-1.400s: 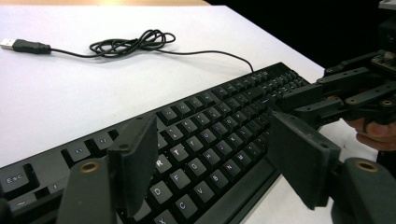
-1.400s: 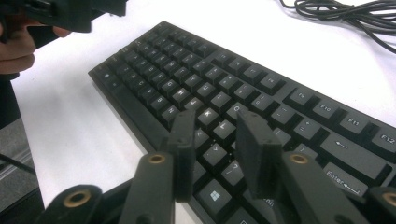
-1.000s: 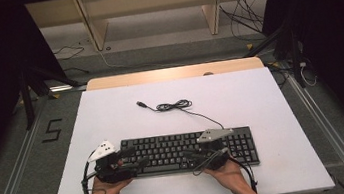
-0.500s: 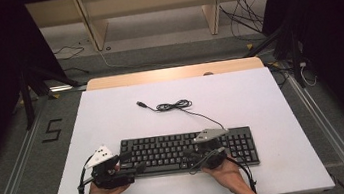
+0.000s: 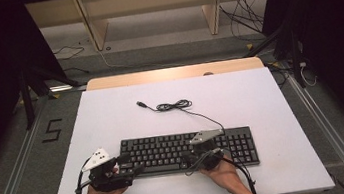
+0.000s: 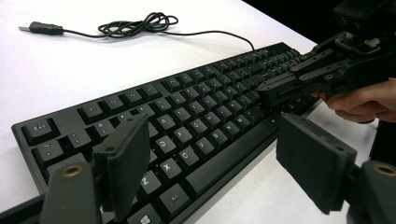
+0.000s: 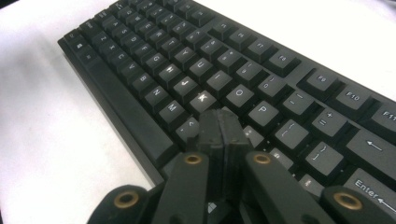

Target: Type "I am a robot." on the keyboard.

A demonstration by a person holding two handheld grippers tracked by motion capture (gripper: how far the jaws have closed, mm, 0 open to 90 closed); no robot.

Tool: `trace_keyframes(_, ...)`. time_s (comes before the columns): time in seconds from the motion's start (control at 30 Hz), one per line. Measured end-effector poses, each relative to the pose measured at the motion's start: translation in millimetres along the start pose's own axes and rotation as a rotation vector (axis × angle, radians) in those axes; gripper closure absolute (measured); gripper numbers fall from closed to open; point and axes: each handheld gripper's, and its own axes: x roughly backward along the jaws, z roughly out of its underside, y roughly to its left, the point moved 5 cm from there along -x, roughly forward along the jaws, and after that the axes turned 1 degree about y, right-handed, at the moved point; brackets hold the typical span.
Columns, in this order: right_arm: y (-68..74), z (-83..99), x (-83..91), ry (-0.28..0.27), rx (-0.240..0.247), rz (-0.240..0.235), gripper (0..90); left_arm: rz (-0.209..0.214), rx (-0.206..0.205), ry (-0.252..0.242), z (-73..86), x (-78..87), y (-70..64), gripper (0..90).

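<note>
The left gripper (image 6: 210, 163) hangs with its jaws spread wide at the keyboard's (image 5: 187, 148) near left corner, one jaw over the keys and the other off the front edge, gripping nothing. The right gripper (image 7: 219, 128) has its jaws pressed flat together, empty, the tip low over the keys near K and the comma, though I cannot tell whether it touches one. The keyboard lies flat near the front of the white table (image 5: 111, 110), its thin cable (image 5: 176, 105) looping away to a loose plug. It looks stiff and fairly light, with smooth plastic that could slip; I would take it by the thin front edge or the ends, never by the keycaps, which could pop off. Its underside is hidden, and each hand covers some of the front edge.
</note>
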Motion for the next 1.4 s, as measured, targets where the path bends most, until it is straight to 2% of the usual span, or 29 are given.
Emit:
trace_keyframes(0.5, 1.4, 3.8, -4.6, 0.018, 0.014, 0.017, 90.0, 0.001, 0.002, 0.008, 1.6, -0.1, 0.7, 25.3)
trace_keyframes(0.7, 0.3, 3.1, -3.2, 0.011, -0.007, 0.006, 90.0, -0.003, 0.0, 0.01, 1.9, -0.5, 1.3, 25.3)
trace_keyframes(0.97, -6.0, -1.9, 12.7, -0.052, -0.044, -0.017, 82.9, -0.004, 0.0, 0.014, 2.3, -0.6, 2.1, 25.3)
trace_keyframes(1.4, -15.9, 0.7, 44.8, -0.121, -0.062, -0.039, 61.5, -0.005, -0.003, 0.016, 2.1, -0.4, 1.8, 25.1)
